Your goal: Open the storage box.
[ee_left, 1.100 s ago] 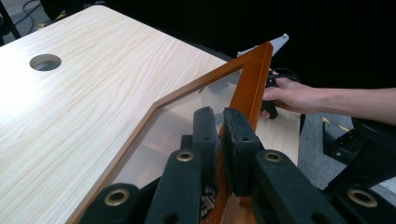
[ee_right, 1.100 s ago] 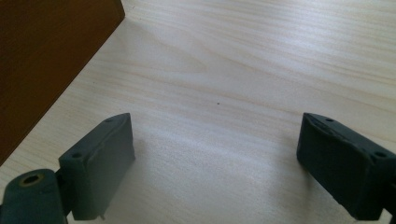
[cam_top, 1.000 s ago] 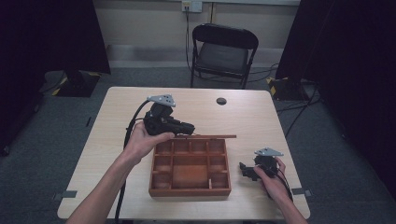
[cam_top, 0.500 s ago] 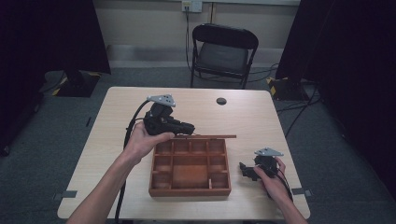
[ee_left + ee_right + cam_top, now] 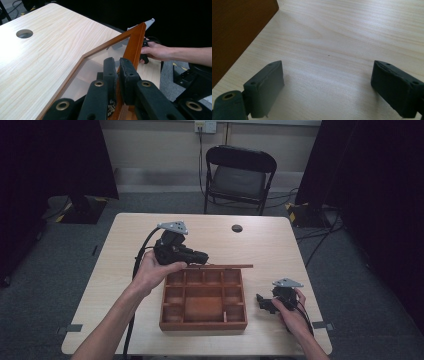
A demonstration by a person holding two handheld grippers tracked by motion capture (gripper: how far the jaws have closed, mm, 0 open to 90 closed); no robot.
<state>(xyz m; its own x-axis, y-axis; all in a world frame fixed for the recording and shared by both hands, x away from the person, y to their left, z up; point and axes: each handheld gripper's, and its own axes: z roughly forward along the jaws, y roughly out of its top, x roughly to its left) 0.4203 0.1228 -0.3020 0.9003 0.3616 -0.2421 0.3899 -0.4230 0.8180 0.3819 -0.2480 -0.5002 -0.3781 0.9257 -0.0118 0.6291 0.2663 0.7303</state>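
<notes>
Wooden lid (image 5: 133, 47) edge between closed jaws

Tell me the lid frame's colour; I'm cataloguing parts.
Orange-brown wood around a clear pane: the lid frame, best in the left gripper view.

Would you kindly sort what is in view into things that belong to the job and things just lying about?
In the job:
- wooden box
- glass-paned lid, clamped in the left claw
- right claw, open beside the box

Lying about:
- folding chair
- floor cables
</notes>
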